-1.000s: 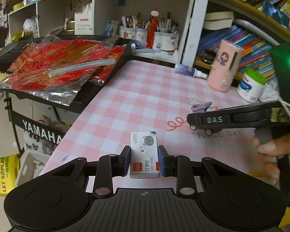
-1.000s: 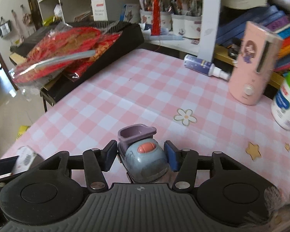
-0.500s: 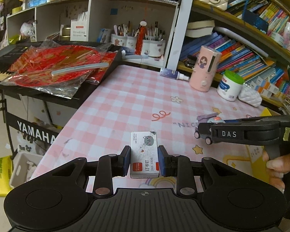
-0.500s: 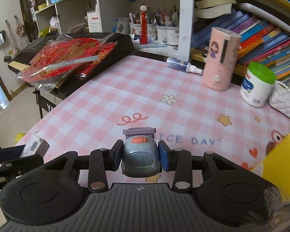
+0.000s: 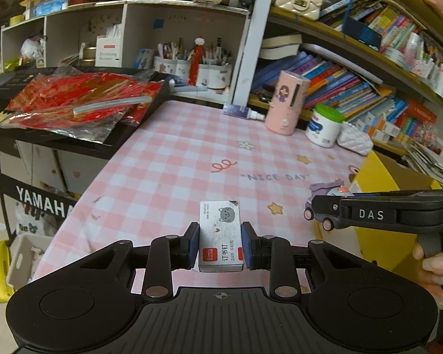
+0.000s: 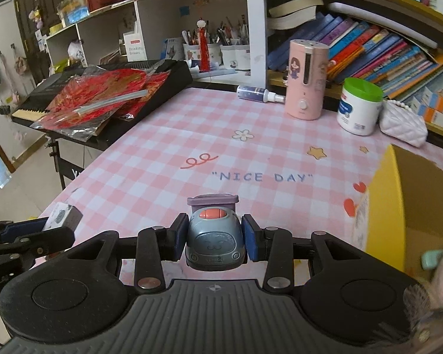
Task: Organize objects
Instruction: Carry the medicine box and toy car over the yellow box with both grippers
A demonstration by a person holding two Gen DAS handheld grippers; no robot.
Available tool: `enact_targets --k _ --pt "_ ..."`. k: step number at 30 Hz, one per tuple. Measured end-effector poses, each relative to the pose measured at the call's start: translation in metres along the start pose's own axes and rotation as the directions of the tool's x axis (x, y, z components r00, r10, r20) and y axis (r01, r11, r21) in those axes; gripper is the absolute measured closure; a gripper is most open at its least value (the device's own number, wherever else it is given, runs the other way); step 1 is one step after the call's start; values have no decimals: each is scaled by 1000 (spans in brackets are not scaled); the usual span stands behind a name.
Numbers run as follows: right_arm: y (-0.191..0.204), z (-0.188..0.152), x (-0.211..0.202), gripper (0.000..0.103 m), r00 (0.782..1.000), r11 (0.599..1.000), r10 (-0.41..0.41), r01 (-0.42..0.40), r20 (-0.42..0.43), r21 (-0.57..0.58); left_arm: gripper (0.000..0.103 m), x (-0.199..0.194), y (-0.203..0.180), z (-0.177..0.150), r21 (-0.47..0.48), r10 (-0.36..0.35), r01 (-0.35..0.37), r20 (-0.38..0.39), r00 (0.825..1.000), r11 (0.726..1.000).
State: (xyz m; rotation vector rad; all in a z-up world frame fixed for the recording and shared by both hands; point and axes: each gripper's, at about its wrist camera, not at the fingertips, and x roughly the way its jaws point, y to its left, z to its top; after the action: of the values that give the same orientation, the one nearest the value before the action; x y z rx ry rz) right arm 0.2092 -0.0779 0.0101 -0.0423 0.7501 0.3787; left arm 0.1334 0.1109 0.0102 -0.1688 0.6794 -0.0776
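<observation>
Staple box (image 5: 220, 236), toy car (image 6: 215, 240) now carried beside yellow box (image 6: 384, 200), previously unseen.

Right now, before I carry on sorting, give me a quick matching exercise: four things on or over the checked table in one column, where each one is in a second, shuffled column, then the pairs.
Things:
1. staple box
2. toy car
3. yellow box
4. spray bottle

Places:
A. lying on its side at the table's far edge
B. gripped in the left hand-held gripper
C. standing open at the table's right side
D. gripped in the right hand-held gripper

Pairs: 1-B, 2-D, 3-C, 4-A
</observation>
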Motion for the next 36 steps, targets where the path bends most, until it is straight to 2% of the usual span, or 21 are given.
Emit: enact_targets --k 15,23,36 --pt "26 -57 -69 67 999 999 -34 34 11 37 75 -51 -5 -41 34 -71 71 0 997 997" --pt "36 -96 -100 66 999 996 -48 48 -4 70 75 -74 -17 -66 68 -108 110 -34 994 992" --pt "20 -166 -147 66 990 962 -132 142 -60 235 75 -95 -55 -103 188 -210 230 -120 970 955"
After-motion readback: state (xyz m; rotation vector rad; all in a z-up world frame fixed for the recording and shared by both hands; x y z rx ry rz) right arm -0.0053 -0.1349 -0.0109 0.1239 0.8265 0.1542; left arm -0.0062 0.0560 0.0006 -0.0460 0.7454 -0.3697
